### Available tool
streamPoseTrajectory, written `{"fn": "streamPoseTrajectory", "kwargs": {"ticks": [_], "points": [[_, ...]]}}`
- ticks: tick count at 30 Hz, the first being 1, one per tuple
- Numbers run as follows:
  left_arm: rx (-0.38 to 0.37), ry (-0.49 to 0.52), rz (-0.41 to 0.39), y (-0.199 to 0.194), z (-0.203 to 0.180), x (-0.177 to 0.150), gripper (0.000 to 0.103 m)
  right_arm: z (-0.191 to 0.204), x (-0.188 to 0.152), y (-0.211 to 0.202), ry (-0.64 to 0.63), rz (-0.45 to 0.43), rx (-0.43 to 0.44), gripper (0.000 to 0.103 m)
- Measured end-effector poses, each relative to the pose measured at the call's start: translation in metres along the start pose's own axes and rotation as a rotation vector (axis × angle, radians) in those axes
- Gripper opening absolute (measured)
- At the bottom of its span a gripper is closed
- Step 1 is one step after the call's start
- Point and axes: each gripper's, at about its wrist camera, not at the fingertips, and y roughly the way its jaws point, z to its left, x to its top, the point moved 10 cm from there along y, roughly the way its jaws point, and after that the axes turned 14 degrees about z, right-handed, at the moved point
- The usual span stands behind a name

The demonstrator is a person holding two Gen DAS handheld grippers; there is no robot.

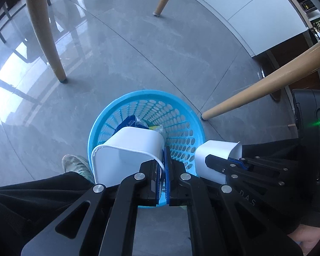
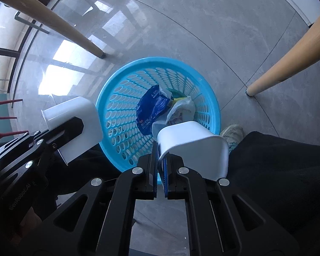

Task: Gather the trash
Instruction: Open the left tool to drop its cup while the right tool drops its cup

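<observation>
Above one blue basket (image 2: 121,111): two white tubs. Left gripper (image 1: 164,166) pinches one tub (image 1: 130,149) by its rim; right gripper (image 2: 160,164) pinches the other (image 2: 194,147). Inside: one blue wrapper (image 2: 151,108), one clear bag (image 2: 181,111). Glossy grey tile floor (image 1: 121,53); three wooden legs.
</observation>
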Motion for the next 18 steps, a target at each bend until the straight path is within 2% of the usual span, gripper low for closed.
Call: {"fn": "streamPoseTrajectory", "kwargs": {"ticks": [5,7,9,10,18], "points": [[-0.005,-0.009,0.018,0.010,0.004,0.004,0.002,-0.002,0.006,0.008,0.011,0.014,0.008,0.004],[-0.069,-0.020,0.017,0.011,0.002,0.007,0.003,-0.005,0.009,0.007,0.024,0.003,-0.001,0.006],[-0.085,-0.048,0.004,0.011,0.006,0.011,0.023,-0.011,0.012,0.004,0.048,-0.009,-0.008,0.011],[-0.084,-0.056,-0.005,0.010,0.008,0.013,0.026,-0.012,0.013,0.004,0.057,-0.007,0.000,0.017],[-0.063,-0.103,0.005,0.011,0.018,0.016,0.022,-0.017,0.011,0.007,0.073,0.006,-0.031,0.019]]}}
